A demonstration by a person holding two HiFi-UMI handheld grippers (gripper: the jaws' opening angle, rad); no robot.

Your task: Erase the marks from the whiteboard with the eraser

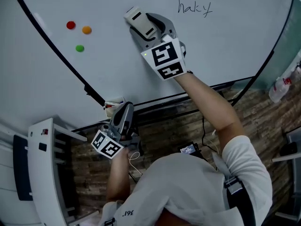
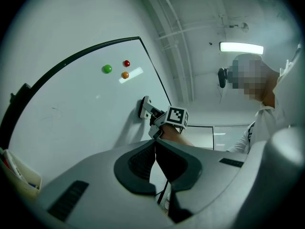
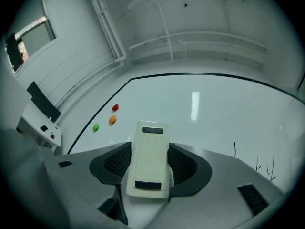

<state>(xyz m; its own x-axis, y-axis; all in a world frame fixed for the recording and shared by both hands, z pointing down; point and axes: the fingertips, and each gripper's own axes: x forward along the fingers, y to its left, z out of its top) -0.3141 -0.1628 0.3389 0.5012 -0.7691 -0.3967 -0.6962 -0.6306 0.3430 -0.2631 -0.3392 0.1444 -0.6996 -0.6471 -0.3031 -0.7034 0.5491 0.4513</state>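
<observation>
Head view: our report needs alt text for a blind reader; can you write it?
Seen from above, the person's right gripper holds a white eraser at a whiteboard, left of handwritten marks. Three round magnets, red, orange and green, sit further left; the left gripper hangs shut below the board.

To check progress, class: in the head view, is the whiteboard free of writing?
No: the writing stands on the whiteboard, right of the eraser.

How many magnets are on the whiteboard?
3, grouped left on the whiteboard in the head view: red magnet, orange magnet beside it, green magnet below. None seems hidden.
</observation>
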